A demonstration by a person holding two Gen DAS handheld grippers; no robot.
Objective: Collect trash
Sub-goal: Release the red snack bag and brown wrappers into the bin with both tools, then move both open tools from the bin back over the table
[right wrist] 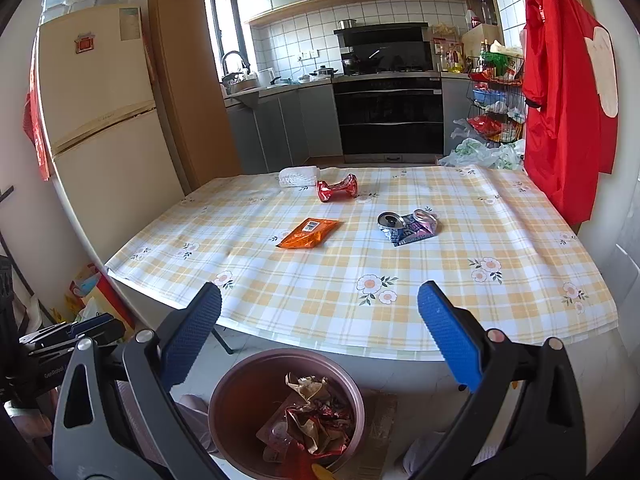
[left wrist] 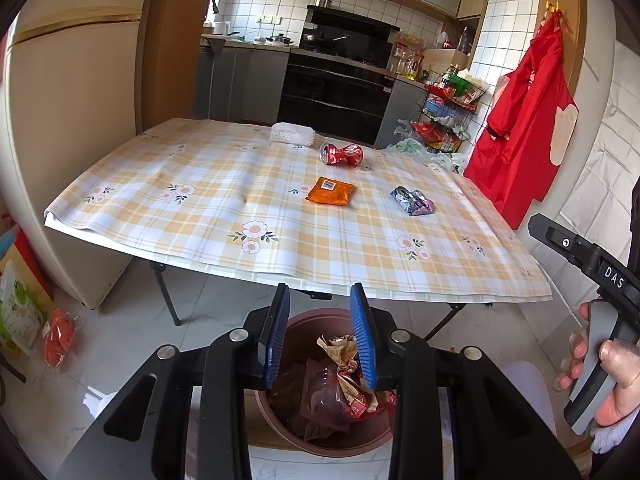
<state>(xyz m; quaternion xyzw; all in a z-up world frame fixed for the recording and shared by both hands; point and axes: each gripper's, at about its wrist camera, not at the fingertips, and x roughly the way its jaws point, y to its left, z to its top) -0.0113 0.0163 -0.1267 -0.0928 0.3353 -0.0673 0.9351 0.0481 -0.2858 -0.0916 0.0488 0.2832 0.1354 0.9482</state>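
A brown bin [left wrist: 280, 420] [right wrist: 224, 396] with crumpled wrappers stands on the floor at the table's near edge. On the checked tablecloth [left wrist: 200, 216] [right wrist: 320, 292] lie an orange packet [left wrist: 330, 191] [right wrist: 307, 233], a crushed red can [left wrist: 342, 154] [right wrist: 337, 188], a crushed purple can [left wrist: 413, 200] [right wrist: 408, 227] and a white wad [left wrist: 292, 134] [right wrist: 298, 176]. My left gripper [left wrist: 322, 340] hangs open and empty over the bin. My right gripper [right wrist: 320, 332] is wide open and empty above the bin, and its handle shows in the left wrist view [left wrist: 592, 344].
A fridge [right wrist: 96, 120] stands at the left. A red apron [left wrist: 520, 128] [right wrist: 560, 92] hangs at the right by a wire rack [left wrist: 448, 112]. Bags [left wrist: 36, 320] lie on the floor at the left. The oven [right wrist: 390, 116] and counters are behind the table.
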